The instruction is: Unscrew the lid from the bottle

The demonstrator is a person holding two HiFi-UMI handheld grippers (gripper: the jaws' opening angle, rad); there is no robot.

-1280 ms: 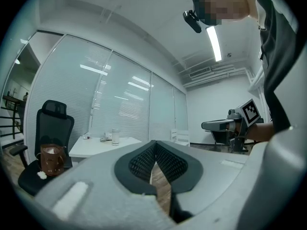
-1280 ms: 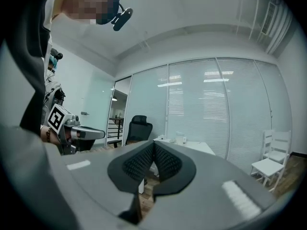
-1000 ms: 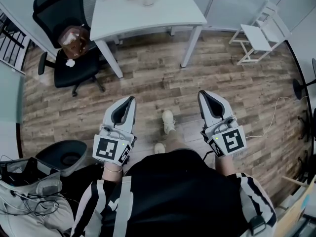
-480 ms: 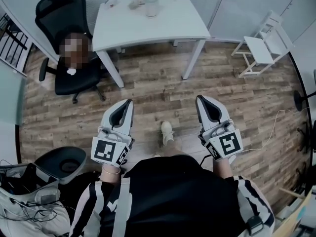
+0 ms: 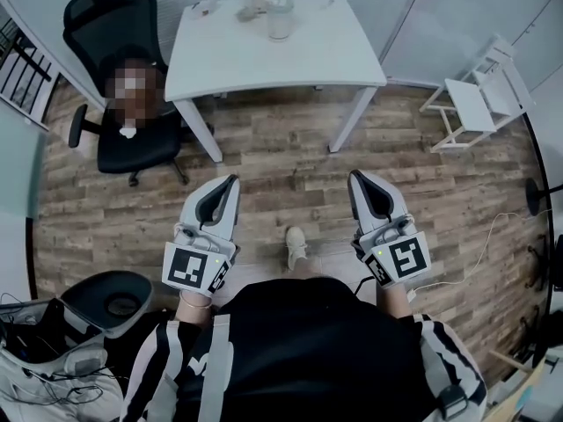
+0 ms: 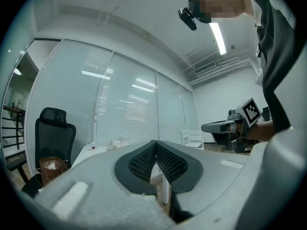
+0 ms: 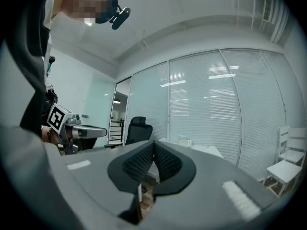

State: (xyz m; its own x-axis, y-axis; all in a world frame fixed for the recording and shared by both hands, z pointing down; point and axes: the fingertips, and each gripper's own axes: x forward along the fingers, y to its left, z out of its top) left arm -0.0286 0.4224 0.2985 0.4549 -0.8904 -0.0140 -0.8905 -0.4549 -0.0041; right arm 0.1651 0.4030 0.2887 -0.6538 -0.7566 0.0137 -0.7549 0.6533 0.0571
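Bottle (image 5: 279, 21) stands toward the far edge of the white table (image 5: 264, 60), upper centre of the head view, well apart from both grippers. The left gripper (image 5: 232, 181) and right gripper (image 5: 355, 176) are held level over the wood floor (image 5: 273, 156), likely on approach. An office chair (image 5: 123, 104) sits upper left, off the path.

Left gripper view: jaws pressed together, nothing between.

Right gripper view: jaws likewise together, empty.
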